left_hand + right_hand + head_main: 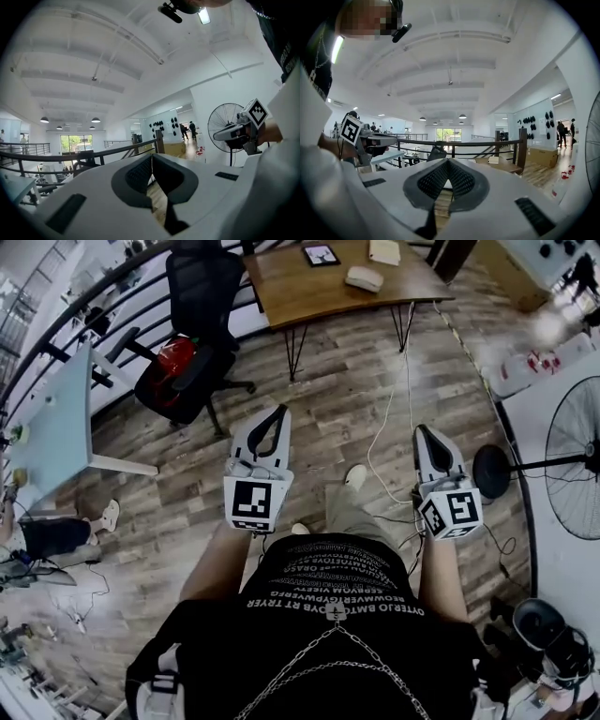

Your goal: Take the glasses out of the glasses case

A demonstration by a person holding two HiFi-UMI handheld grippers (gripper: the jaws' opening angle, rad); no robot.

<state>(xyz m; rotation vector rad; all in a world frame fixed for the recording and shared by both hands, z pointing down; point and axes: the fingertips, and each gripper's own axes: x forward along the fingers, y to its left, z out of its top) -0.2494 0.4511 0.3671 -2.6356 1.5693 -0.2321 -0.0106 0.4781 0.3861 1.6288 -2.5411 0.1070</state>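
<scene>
A pale oblong case (364,277), probably the glasses case, lies shut on the wooden table (309,292) far ahead of me. No glasses show. I hold both grippers at waist height over the wood floor, well short of that table. In the head view my left gripper (273,416) and right gripper (423,433) point forward. The left gripper view shows the left gripper (151,157) with jaws closed together and nothing between them. The right gripper view shows the same for the right gripper (447,161).
A tablet (321,254) and a white object (384,251) also lie on the wooden table. A black office chair (192,343) with something red on it stands to the left, beside a light blue table (56,423). A standing fan (574,460) and floor cables (384,442) are on the right.
</scene>
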